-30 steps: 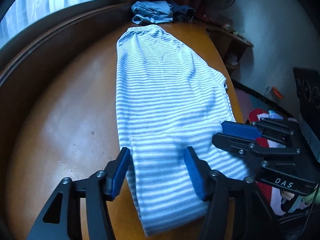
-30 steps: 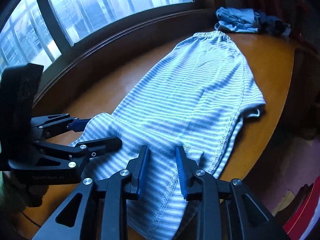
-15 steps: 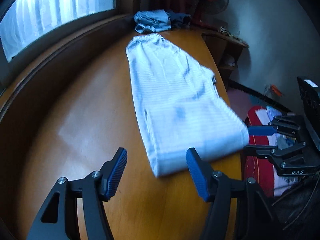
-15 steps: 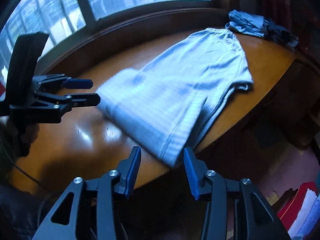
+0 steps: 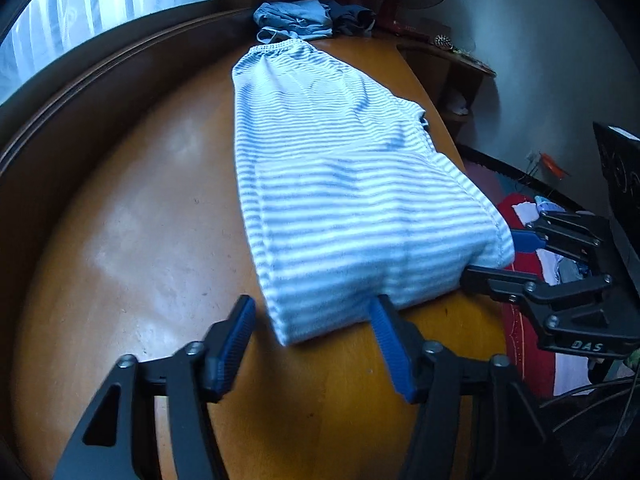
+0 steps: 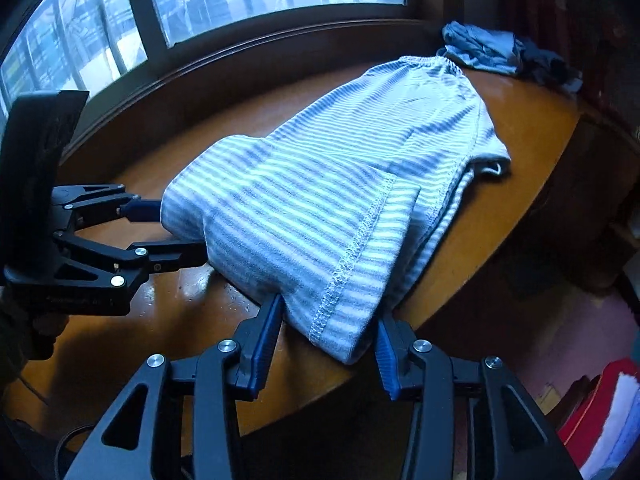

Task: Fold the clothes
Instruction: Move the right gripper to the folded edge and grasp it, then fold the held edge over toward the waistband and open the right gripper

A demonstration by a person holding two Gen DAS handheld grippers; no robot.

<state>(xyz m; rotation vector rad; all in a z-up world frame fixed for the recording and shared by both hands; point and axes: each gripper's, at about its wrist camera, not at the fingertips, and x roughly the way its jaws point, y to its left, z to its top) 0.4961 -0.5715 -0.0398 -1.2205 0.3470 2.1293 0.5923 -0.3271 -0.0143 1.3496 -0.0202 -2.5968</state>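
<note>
- Striped garment (image 5: 344, 184): a pale blue-and-white striped piece lying lengthwise on the round wooden worktop (image 5: 132, 240), running from the lower centre of the left wrist view up to its elastic band near the top centre.
- Change since one second ago: the garment then lay at full length with its near end passing under both tongs. That near end is now doubled back onto the middle section, so a rounded fold edge faces the cameras at lower centre in both views.
- Change since half a second ago: both tongs were then drawn back clear of the cloth; they are now close against the fold edge again.
- Left tongs (image 5: 312, 340): jaws apart, nothing between them; the fold edge sits just ahead of the gap.
- Right tongs (image 6: 328, 340): jaws apart, straddling the overhanging corner of the fold at the worktop rim without clamping it.
- Meaning for the task: judged from the layout, the first lengthwise fold is in place and released. The likely next action is a fresh grip on the fold edge for a second fold toward the band.
- Risk: the right-hand corner hangs past the rim and may slide off.
- Other items: a crumpled blue clothes pile (image 5: 296, 18) lies beyond the band, at the top of the frame.
</note>
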